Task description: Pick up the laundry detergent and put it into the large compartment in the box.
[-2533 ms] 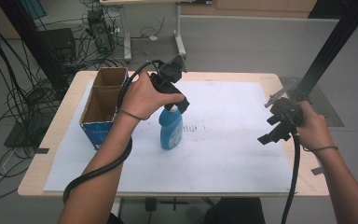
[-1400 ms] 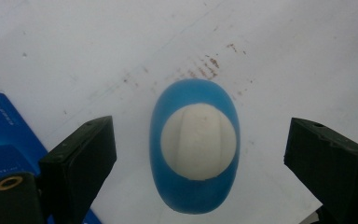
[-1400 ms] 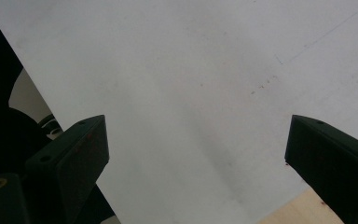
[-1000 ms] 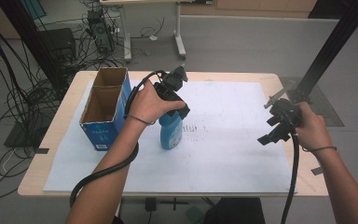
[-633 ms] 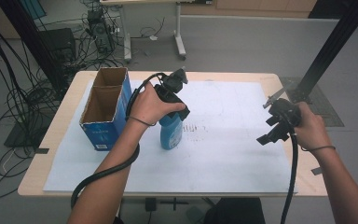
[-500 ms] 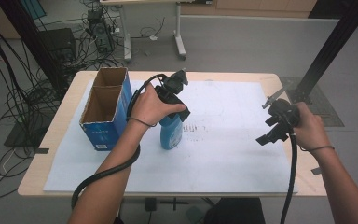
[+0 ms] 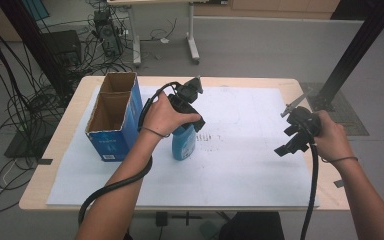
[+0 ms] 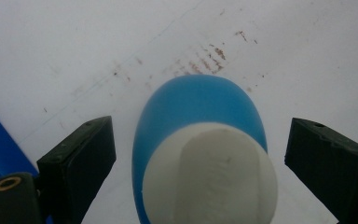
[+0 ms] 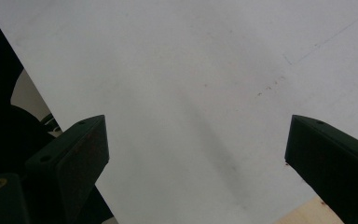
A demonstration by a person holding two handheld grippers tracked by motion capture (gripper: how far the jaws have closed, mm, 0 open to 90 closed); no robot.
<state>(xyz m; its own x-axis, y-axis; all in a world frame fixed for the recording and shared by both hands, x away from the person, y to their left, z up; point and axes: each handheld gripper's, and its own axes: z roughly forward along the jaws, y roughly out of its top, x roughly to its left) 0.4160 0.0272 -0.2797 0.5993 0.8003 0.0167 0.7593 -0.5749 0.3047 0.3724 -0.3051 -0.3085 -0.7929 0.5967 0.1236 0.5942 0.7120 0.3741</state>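
Blue bottle [image 7: 183,142] w/ a white cap [image 8: 209,175] stands upright on the white sheet [image 7: 240,150], a bit left of centre of the table [image 7: 75,107], just beside the blue cardboard box [image 7: 112,120] but not touching it as far as I can see. Left gripper [image 7: 192,107] hangs right over the bottle, pointing down; in the left gripper view its jaws are spread wide, one each side of the cap, w/ clear gaps both sides, so nothing's gripped. Some brownish scuff marks [image 8: 205,58] on the sheet just past the bottle. Box is open at the top, two compartments, both look empty from above. Right gripper [image 7: 297,135] is well apart, near the right edge of the sheet, held up off the surface in the person's right hand [image 7: 330,137]; in the right gripper view jaws also wide open, just bare white sheet between them and a sliver of wood table edge at the bottom corner. Cables trail back from both grippers along the forearms. Room: grey floor, lots of black cables [image 7: 10,75] off to the left, legs of another table [image 7: 192,30] behind, dark metal post [image 7: 355,45] at the right.
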